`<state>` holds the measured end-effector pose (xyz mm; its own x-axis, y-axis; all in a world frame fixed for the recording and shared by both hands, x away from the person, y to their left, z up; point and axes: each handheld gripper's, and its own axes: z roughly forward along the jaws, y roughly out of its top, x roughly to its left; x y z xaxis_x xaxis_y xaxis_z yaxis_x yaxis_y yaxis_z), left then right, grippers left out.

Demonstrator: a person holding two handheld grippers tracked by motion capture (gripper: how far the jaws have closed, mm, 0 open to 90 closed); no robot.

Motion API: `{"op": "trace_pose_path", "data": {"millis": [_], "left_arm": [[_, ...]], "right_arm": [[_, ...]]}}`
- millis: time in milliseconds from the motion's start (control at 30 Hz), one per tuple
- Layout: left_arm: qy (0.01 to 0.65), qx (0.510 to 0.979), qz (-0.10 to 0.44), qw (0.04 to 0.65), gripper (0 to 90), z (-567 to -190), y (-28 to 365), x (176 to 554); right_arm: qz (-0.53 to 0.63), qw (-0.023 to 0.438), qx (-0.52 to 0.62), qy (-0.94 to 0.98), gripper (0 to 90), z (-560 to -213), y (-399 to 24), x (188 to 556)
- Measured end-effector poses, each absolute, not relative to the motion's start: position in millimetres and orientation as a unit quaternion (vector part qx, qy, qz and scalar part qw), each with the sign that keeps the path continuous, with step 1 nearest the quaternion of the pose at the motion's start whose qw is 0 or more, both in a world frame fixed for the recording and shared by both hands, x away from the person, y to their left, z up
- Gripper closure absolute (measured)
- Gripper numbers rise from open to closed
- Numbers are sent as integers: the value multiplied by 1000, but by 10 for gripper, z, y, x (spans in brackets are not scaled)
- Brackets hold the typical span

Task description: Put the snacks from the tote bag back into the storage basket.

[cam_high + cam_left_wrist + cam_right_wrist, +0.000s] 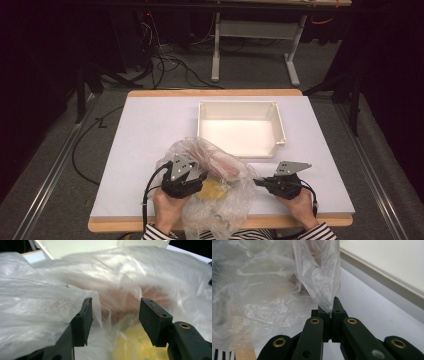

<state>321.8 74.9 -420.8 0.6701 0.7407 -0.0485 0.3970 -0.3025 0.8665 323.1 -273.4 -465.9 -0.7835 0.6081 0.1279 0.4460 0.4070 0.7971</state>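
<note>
Counting the things on the table (150,125), I find one clear plastic bag (215,185), one white tray (280,131) and two grippers. The bag lies at the near edge of the table, about in the middle of it, and its lower part hangs over this edge toward the person. The tray stands behind the bag, nearer to the far edge and a little toward the right side; it is almost touching the bag's far end. The left gripper (200,176) is at the bag's left side with its jaws standing apart; in the left gripper view the bag's film lies between and around the left gripper's pads (83,320), but they do not press on it. The right gripper (259,182) is at the bag's right side, and in the right gripper view its jaws are closed tight on a fold of the film. Free room for moving is on the left part of the table and along its right edge. Inside the bag I see something pink and something yellow (136,345), but the wrinkled film and the blur hide what they are.
</note>
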Motion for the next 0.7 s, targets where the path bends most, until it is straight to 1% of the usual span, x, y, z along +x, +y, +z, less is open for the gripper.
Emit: {"op": "trace_pose_path", "data": {"millis": [333, 567, 667, 700], "left_arm": [[394, 772, 201, 457, 415, -4210, 924, 3329], [412, 782, 203, 422, 409, -4325, 968, 3455], [416, 785, 199, 415, 413, -4353, 981, 3465], [421, 786, 188, 412, 420, -4392, 984, 3470]], "right_arm": [[433, 99, 318, 838, 900, -4644, -2853, 3214], [424, 101, 331, 837, 900, -4656, -2964, 3224], [418, 104, 335, 838, 900, -4653, -3009, 3225], [416, 106, 337, 838, 900, -4651, -3024, 3224]]}}
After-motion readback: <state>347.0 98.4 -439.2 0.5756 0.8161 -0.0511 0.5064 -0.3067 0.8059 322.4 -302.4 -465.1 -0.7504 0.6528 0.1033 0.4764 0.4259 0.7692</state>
